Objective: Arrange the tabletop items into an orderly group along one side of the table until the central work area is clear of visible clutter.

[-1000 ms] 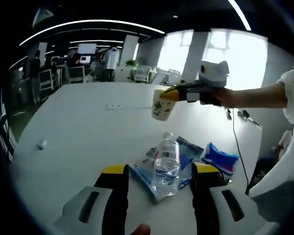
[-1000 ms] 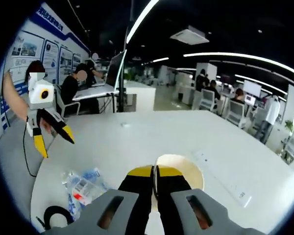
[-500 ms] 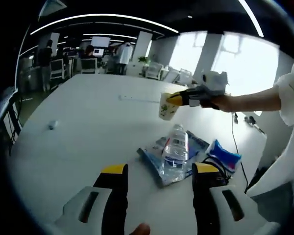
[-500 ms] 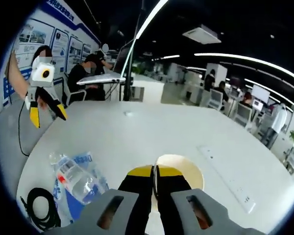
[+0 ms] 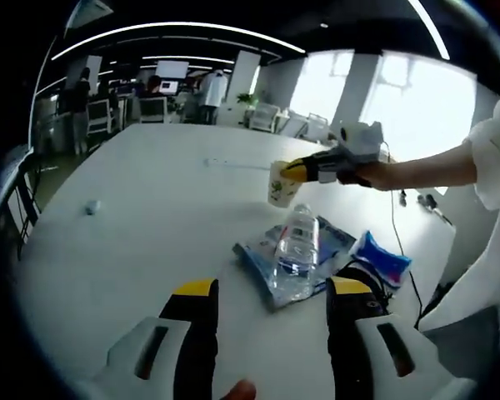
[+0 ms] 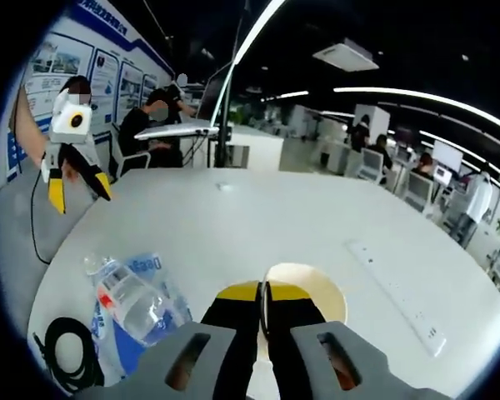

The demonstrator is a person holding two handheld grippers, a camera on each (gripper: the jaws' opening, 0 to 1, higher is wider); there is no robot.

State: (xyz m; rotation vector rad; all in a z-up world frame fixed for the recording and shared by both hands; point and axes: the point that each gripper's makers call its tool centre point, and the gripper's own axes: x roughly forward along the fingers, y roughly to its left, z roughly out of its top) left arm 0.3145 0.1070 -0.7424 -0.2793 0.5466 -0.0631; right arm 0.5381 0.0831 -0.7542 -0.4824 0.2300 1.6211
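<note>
A clear water bottle (image 5: 297,248) lies on a blue-and-clear plastic packet (image 5: 262,265) on the white table (image 5: 142,217). My left gripper (image 5: 272,288) stands open, short of the bottle, with nothing between its jaws. Just beyond the bottle, my right gripper (image 5: 304,170) is shut on the rim of a printed paper cup (image 5: 282,184); whether the cup touches the table I cannot tell. In the right gripper view that gripper (image 6: 264,292) pinches the cup's rim (image 6: 317,283), the bottle (image 6: 125,302) lies lower left, and the left gripper (image 6: 77,185) hangs open at far left.
A blue tissue pack (image 5: 385,258) and a coiled black cable (image 6: 65,357) lie beside the packet near the table edge. A white power strip (image 6: 397,293) lies flat farther out. A small pale object (image 5: 92,207) sits alone at the left. People and desks stand beyond the table.
My right gripper has carried the cup slightly lower and nearer the bottle. The left gripper view has pulled back a little; both grippers' states are the same.
</note>
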